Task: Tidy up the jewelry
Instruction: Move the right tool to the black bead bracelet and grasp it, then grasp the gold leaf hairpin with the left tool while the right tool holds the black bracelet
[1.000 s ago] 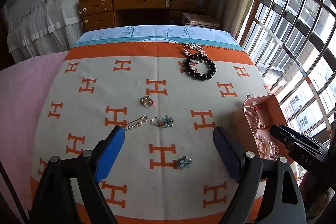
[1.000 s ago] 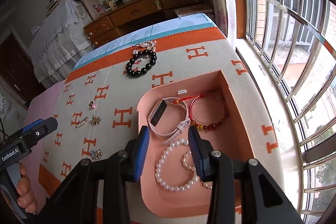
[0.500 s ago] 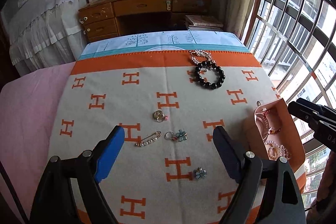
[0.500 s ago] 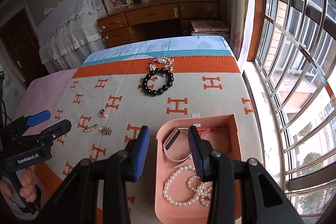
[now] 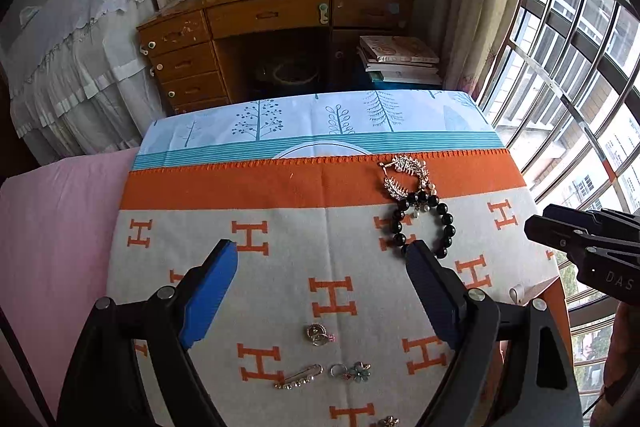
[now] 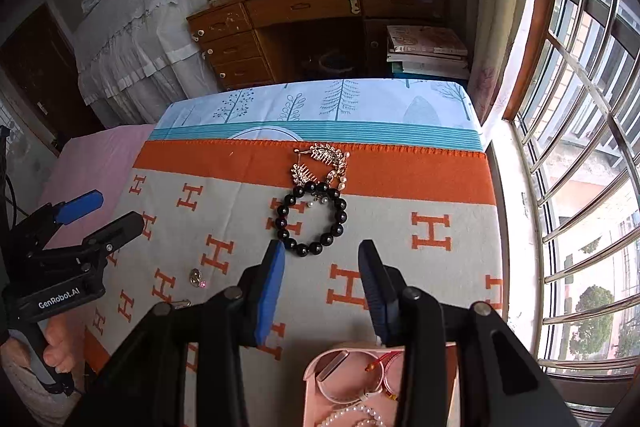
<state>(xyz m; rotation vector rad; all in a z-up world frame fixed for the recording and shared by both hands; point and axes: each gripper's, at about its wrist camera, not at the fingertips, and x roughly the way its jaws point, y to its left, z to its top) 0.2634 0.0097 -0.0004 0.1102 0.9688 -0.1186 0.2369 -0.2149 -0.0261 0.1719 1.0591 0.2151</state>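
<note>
Both grippers are held above the blanket [image 5: 288, 227], empty: the left gripper [image 5: 320, 267] spread wide, the right gripper [image 6: 320, 267] partly open. The black bracelet [image 6: 312, 221] is seen just beyond the right fingertips, touching a gold hairpiece [image 6: 320, 163].

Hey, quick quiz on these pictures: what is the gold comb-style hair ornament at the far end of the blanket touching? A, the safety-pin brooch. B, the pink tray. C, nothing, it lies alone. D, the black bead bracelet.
D: the gold hair ornament lies on the orange border of the blanket, and its pearl dangles overlap the top of the black bead bracelet.
</note>
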